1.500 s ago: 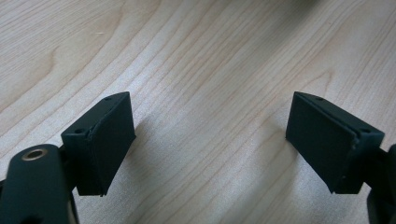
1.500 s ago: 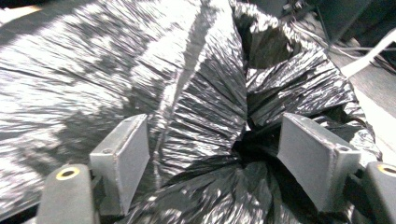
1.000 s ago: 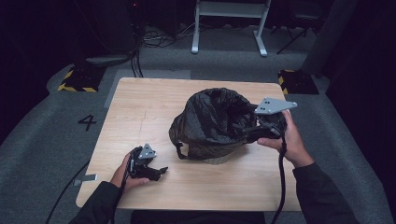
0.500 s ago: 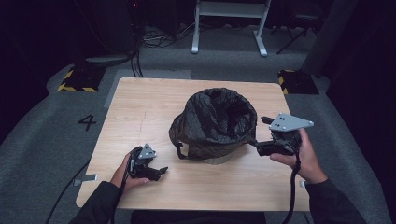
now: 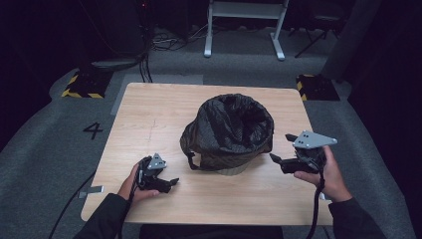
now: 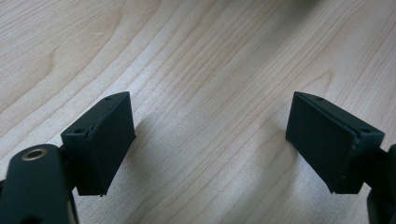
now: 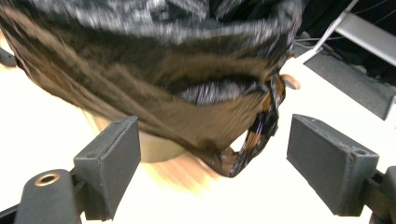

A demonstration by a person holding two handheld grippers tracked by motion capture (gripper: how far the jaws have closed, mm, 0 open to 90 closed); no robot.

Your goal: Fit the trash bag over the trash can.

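Note:
A black bin bag lines a small pale bin in the middle of the wooden table, with its mouth open upward. My right gripper hovers just right of the bag, jaws open and pointing at its side without touching it. In the right gripper view, the crinkled bag and a dangling bag strap lie beyond the right gripper. My left gripper rests at the table's front left, open, and in the left gripper view the left gripper has bare wood between its jaws.
A floor marking "4" lies left of the table. Yellow-black striped blocks sit on the grey floor at the back left and back right. A white metal frame stands behind the table.
My right gripper has moved from the bag's rim out to the right and lower, toward the table. The bag's mouth now stands rounder. The left gripper has not moved.

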